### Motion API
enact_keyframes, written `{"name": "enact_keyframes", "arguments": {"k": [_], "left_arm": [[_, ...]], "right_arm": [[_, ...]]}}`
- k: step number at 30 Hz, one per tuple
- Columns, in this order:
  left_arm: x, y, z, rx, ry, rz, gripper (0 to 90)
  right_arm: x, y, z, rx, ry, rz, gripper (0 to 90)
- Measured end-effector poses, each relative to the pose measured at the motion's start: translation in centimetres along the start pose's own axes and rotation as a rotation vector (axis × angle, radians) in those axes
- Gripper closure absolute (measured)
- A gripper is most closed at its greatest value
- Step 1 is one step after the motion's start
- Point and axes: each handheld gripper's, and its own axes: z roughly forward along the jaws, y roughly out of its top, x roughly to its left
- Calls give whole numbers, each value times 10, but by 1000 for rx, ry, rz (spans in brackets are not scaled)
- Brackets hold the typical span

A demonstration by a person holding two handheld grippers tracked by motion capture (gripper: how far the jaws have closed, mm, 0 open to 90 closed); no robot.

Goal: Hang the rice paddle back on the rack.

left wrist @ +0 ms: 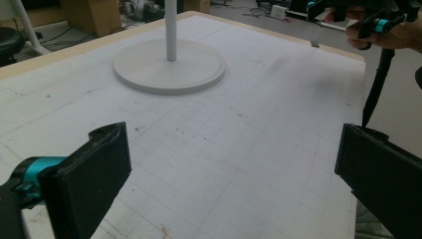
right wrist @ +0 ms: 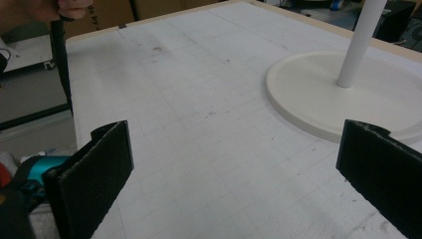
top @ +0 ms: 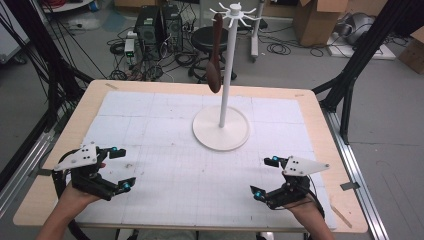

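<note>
Near the surface's front edge, left gripper (top: 120,169) and right gripper (top: 265,176) hover with jaws wide, empty; bare mat (top: 175,150) lies between them and the stand (top: 221,127)

We see a white stand (top: 221,127) upright near the table's far middle, with a round flat base. A dark brown wooden spoon (top: 215,52) hangs from its top hooks, bowl down.

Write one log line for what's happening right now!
left gripper: open, empty | right gripper: open, empty | brown spoon: hanging on white stand
</note>
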Motion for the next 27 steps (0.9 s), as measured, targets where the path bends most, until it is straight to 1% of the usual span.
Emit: {"name": "enact_keyframes", "arguments": {"k": [2, 13, 24, 27], "left_arm": [[-1, -2, 0, -3, -1, -3, 17], [-1, -5, -3, -28, 2, 9, 17], [-1, -8, -4, -36, -9, 15, 17], [0, -8, -5, -37, -9, 11, 17]], "right_arm": [[0, 0, 0, 1, 2, 1, 5], [2, -1, -1, -11, 5, -4, 5], [3, -1, 0, -18, 10, -2, 5], [3, -1, 0, -20, 10, -3, 5]]}}
